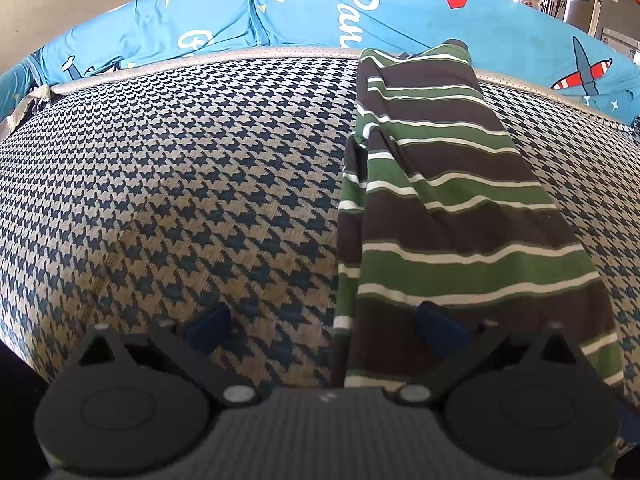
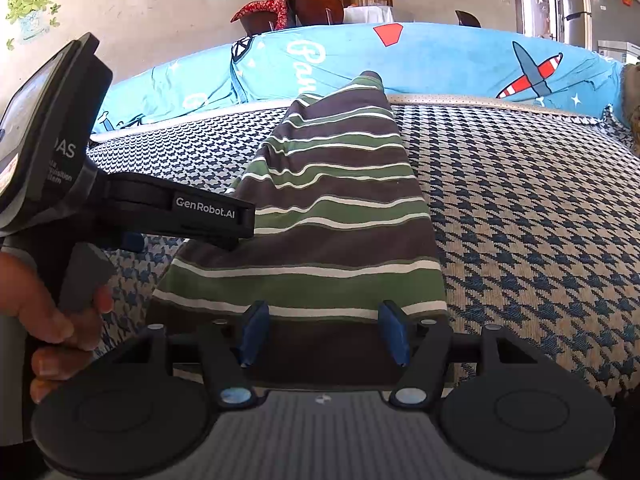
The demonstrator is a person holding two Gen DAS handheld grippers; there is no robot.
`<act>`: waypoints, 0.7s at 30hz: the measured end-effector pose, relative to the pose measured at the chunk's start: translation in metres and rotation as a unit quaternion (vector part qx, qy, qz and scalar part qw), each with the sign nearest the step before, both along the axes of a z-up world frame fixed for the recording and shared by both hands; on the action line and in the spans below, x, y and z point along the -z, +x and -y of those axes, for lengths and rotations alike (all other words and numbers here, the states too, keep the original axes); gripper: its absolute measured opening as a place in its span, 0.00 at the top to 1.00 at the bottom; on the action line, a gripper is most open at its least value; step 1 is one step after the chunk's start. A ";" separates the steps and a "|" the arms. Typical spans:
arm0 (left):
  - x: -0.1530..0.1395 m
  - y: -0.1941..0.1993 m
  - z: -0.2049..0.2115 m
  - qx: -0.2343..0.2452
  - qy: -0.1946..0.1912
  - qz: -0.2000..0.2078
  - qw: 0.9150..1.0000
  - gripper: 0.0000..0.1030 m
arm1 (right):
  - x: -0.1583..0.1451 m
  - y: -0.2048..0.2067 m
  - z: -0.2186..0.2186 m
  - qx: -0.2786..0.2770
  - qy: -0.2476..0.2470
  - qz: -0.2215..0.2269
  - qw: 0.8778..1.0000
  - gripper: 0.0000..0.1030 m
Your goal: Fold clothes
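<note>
A striped garment [image 1: 448,200], banded in dark brown, green and thin white, lies folded into a long narrow strip on a bed covered with a navy and cream houndstooth cloth [image 1: 180,184]. The strip runs from the near edge of the bed to its far edge, where its tip rises slightly against a bright blue cover [image 1: 320,20] printed with aeroplanes, stars and white lettering. In the left wrist view the garment sits toward the right half of the bed, with bare houndstooth cloth to its left. The left gripper [image 1: 326,330] hovers low at the near end with its jaws wide apart, one blue pad over bare cloth and the other over the garment's near left edge; nothing is held between them. The right gripper [image 2: 325,332] is also at the garment's near hem, jaws apart, with the hem lying between the two blue pads but not pinched. In the right wrist view a hand [image 2: 52,312] grips the left gripper's handle at the left.
</note>
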State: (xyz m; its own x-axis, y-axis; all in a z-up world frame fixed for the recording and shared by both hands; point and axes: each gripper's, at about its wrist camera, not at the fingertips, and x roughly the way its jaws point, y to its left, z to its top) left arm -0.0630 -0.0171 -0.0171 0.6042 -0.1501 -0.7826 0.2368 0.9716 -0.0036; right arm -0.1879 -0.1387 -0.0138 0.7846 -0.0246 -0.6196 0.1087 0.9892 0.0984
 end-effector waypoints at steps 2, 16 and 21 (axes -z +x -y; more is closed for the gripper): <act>0.000 0.000 0.000 -0.001 0.001 -0.001 1.000 0.00 | -0.001 0.001 0.001 -0.003 0.001 -0.004 1.000 0.40; 0.000 0.004 -0.003 -0.010 0.007 -0.011 1.000 0.00 | -0.013 0.017 0.010 -0.043 0.005 -0.042 0.998 0.35; 0.000 0.009 -0.010 -0.026 0.008 -0.013 1.000 0.00 | -0.026 0.029 0.024 -0.061 -0.019 -0.028 0.998 0.35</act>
